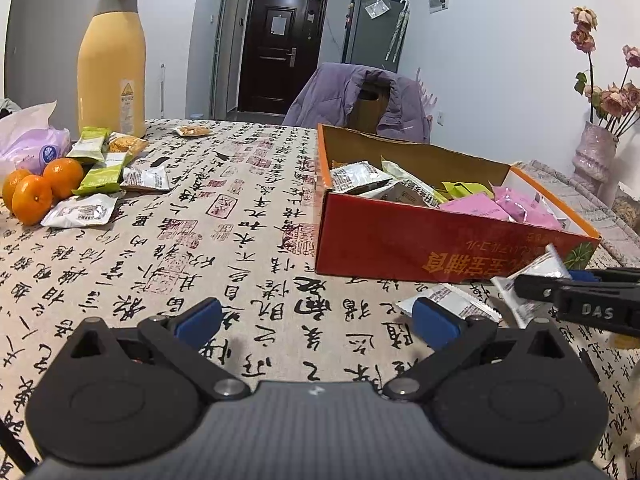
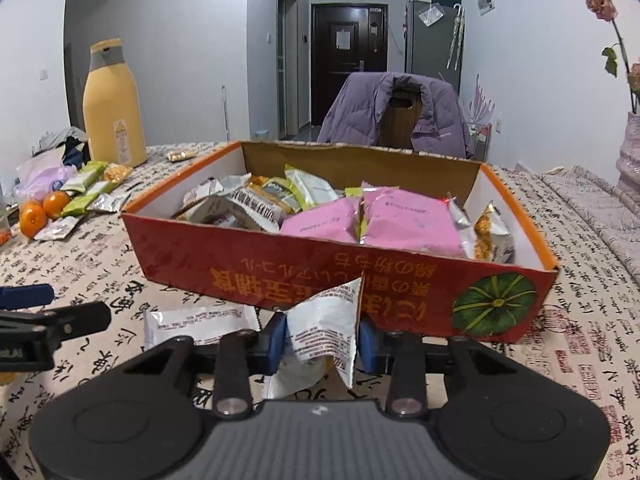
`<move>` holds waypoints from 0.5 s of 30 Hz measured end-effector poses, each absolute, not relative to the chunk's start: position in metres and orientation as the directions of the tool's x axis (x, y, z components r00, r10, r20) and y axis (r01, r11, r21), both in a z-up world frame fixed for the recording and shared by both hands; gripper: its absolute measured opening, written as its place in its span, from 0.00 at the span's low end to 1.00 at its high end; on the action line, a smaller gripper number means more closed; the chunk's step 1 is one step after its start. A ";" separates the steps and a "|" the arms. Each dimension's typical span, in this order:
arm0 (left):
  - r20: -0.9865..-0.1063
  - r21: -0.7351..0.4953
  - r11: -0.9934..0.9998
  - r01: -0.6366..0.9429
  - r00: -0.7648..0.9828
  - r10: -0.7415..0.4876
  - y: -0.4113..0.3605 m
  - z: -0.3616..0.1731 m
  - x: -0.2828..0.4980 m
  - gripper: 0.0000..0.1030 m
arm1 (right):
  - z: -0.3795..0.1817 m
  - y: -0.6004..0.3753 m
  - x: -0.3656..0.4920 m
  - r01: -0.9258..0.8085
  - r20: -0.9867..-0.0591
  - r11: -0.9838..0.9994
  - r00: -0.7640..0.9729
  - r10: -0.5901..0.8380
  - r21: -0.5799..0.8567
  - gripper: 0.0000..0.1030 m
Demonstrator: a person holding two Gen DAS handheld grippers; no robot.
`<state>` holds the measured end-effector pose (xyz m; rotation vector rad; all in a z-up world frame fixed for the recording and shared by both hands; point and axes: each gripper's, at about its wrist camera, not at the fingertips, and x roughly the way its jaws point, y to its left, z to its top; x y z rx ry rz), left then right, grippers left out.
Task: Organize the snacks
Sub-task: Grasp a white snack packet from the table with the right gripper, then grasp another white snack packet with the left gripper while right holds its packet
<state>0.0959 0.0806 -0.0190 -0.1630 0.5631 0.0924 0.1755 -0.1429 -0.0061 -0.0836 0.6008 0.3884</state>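
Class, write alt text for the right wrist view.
The right gripper pinches a white snack packet in front of a red cardboard box full of snacks. Another white packet lies flat on the calligraphy tablecloth.

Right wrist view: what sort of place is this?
Most likely a lived-in flat's dining area: a table under a calligraphy-print cloth, a jacket draped over a chair, and a fridge beside the entrance door.

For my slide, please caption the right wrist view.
Right gripper clamps a white snack packet before the red snack box.
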 end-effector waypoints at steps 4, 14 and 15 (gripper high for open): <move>-0.537 -0.122 0.986 -0.113 0.843 0.031 0.074 -0.011 0.097 1.00 | 0.001 -0.158 0.168 -0.360 -0.535 0.932 0.780 0.325 0.042 0.35; -0.555 -0.014 0.999 -0.038 0.832 0.024 0.040 -0.002 0.113 1.00 | 0.002 -0.203 0.163 -0.288 -0.502 0.957 0.821 0.272 0.048 0.35; -0.559 -0.004 1.000 -0.027 0.829 0.020 0.037 -0.002 0.115 1.00 | 0.001 -0.207 0.163 -0.280 -0.502 0.959 0.823 0.267 0.051 0.35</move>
